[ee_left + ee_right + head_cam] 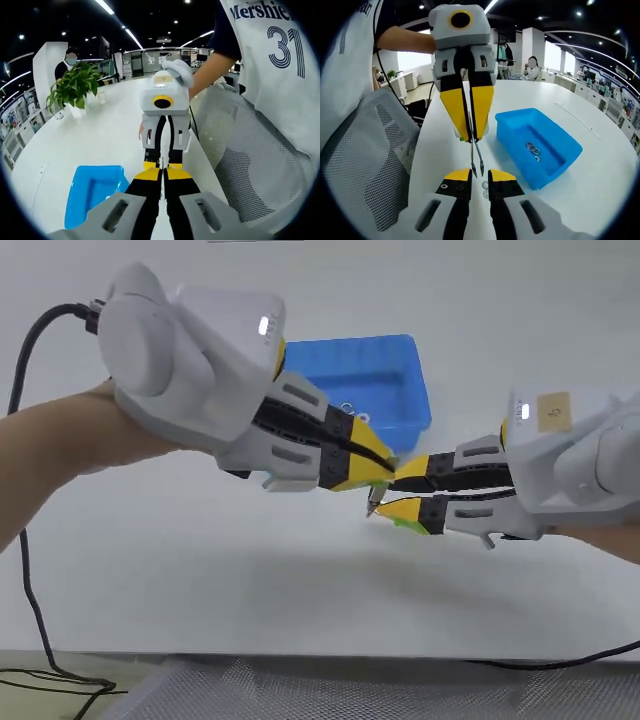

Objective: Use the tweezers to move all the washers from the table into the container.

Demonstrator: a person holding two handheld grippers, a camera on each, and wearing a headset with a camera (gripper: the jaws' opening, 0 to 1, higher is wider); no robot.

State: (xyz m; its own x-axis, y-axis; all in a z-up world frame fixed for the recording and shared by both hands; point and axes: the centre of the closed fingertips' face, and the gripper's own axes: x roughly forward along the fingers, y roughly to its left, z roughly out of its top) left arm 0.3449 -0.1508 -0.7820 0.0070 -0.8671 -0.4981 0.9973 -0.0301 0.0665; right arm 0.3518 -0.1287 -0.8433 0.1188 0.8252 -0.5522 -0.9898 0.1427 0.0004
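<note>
Blue container (pixel 400 390), contents? A few washers (pixel 534 150) lie on its floor; too small to count surely. (K.)

Noted. One washer (pixel 485 185) that I can see is on the white table (pixel 250 570), near the container. It lies in the gap of the right gripper (pixel 480 175), whose jaws stand apart and hold nothing. (M.)

Where are the tweezers (pixel 476 150)? (K.)

Pinched between the closed jaws of the left gripper (pixel 388 472), pointing down. Their two tips are apart, close over the loose washer, with nothing between them. (M.)

Step, by my reading: lining up for the next pick. Transfer partly done. (K.)

Agreed. The next move calls for lowering the tips to straddle the washer's rim, then a tighter squeeze, firm enough to hold a thin flat ring. After that, lift and carry over the container wall. Risk: the washer skids flat on the smooth top instead of rising. (M.)
</note>
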